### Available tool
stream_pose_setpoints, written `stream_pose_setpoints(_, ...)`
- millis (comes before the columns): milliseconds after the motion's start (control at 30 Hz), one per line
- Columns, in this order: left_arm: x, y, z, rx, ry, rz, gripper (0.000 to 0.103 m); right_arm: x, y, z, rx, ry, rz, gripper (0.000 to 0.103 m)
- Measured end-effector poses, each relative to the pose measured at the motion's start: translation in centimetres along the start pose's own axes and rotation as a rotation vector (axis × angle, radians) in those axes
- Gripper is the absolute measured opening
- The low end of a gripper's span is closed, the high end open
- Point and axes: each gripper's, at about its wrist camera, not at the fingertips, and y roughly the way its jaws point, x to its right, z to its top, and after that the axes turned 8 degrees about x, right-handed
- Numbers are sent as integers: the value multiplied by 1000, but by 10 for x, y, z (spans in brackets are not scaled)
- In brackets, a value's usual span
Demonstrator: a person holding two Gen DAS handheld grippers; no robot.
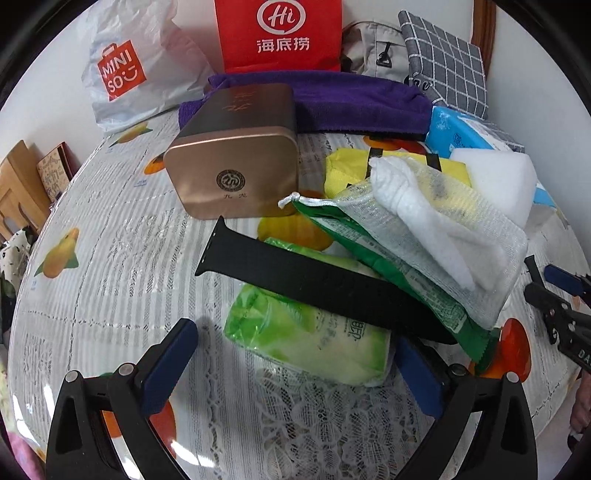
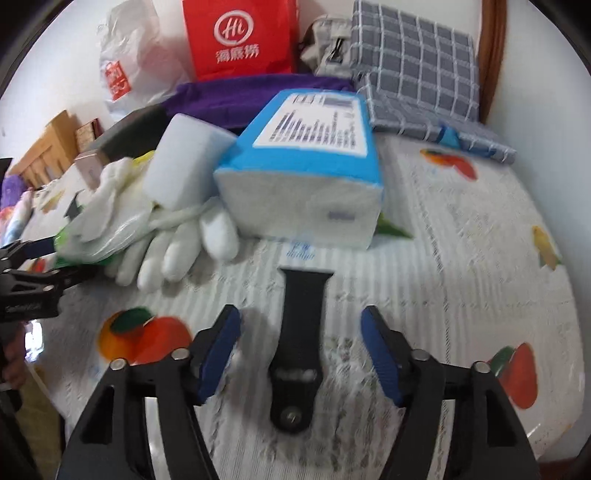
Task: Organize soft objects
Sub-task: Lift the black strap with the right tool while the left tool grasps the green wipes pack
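Observation:
My left gripper (image 1: 291,365) is open, its jaws on either side of a green tissue pack (image 1: 306,332). A long black watch strap (image 1: 317,288) lies across that pack, under a green packet (image 1: 406,280) and a mesh pouch holding a white cloth (image 1: 443,236). A white sponge (image 1: 495,177) and a yellow cloth (image 1: 351,166) lie behind. My right gripper (image 2: 301,350) is open around a short black strap piece (image 2: 299,339) lying flat on the tablecloth. A blue tissue pack (image 2: 310,162), a white sponge (image 2: 184,162) and white gloves (image 2: 177,247) lie beyond it.
A copper tin (image 1: 236,155) stands left of the pile. A purple towel (image 1: 351,103), a red paper bag (image 1: 280,33), a white plastic bag (image 1: 136,66) and a checked grey cloth (image 2: 417,70) line the back wall. The right gripper shows at the left wrist view's right edge (image 1: 554,295).

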Motion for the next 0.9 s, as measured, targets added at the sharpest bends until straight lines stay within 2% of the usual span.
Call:
stream_pose_setpoints(33,-1,0,0,8,4,-3,100,-1,-1,0,6,-5,7,48)
stream_pose_setpoints(67,-2,-1,0,18,9,-4,93,-3,-2,0,11,-14,15,44)
stream_pose_setpoints(100,-4,-3,0,28,10,-5,88,-5,-2,1,13,-22,17,34)
stream_pose_setpoints(133,-6,-5,1,29,9,-5,77,-6,-2,2,14,-27,20,24)
stream_pose_setpoints(167,-9,-6,2,26,6,-7,76,-6,-1,3,12,-28,23,21)
stream_pose_setpoints(267,-17,-9,0,16,-14,-31,75,-5,1,5,8,-24,23,21)
stream_pose_setpoints(433,-27,-23,-3,16,-38,-31,75,-5,0,6,-8,-15,37,21)
stream_pose_setpoints(633,-41,-35,-12,4,-52,11,75,-6,-5,1,-21,-16,45,21)
stream_pose_setpoints(800,-61,-29,-25,-61,-135,29,77,-5,-9,-3,-21,-13,51,21)
stream_pose_setpoints(900,-60,-31,-24,-61,-117,34,81,-6,-9,-3,-22,-11,52,21)
